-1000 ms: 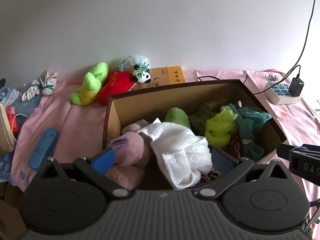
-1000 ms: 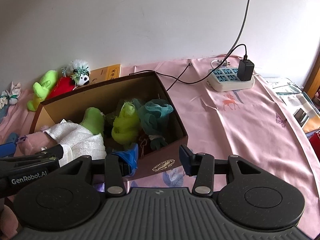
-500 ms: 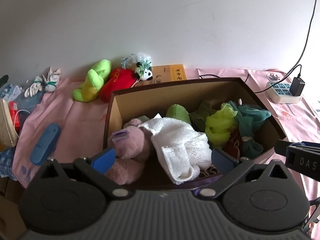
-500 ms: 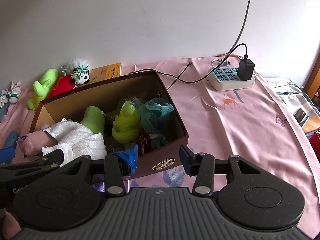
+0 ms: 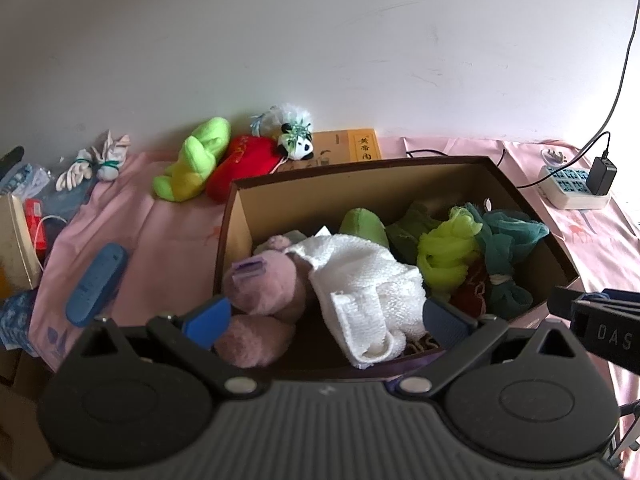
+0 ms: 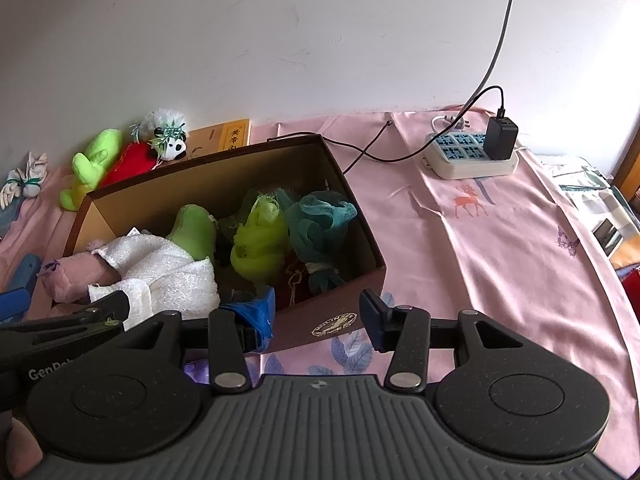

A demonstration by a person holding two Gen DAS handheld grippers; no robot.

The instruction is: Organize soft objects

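Note:
A brown cardboard box [image 5: 400, 168] holds a pink plush [image 5: 260, 292], a white towel [image 5: 360, 280], a green plush [image 5: 364, 224], a lime mesh puff [image 5: 448, 248] and a teal mesh puff [image 5: 504, 240]. My left gripper [image 5: 326, 316] hangs open over the box's near edge, its fingers either side of the pink plush and towel without gripping them. My right gripper [image 6: 316, 314] is open at the box's near right wall [image 6: 340, 316] and holds nothing. Outside the box by the wall lie a lime plush [image 5: 192, 160], a red plush [image 5: 240, 160] and a panda plush [image 5: 296, 140].
A white knotted cloth bundle [image 5: 100, 160] and a blue flat object [image 5: 96, 284] lie left of the box on the pink sheet [image 6: 500, 260]. A yellow book [image 5: 352, 148] sits behind the box. A power strip [image 6: 468, 156] with a black charger and cable lies at the right.
My left gripper has drawn back a little towards the near side, staying open. The right gripper and the things in the box have barely moved.

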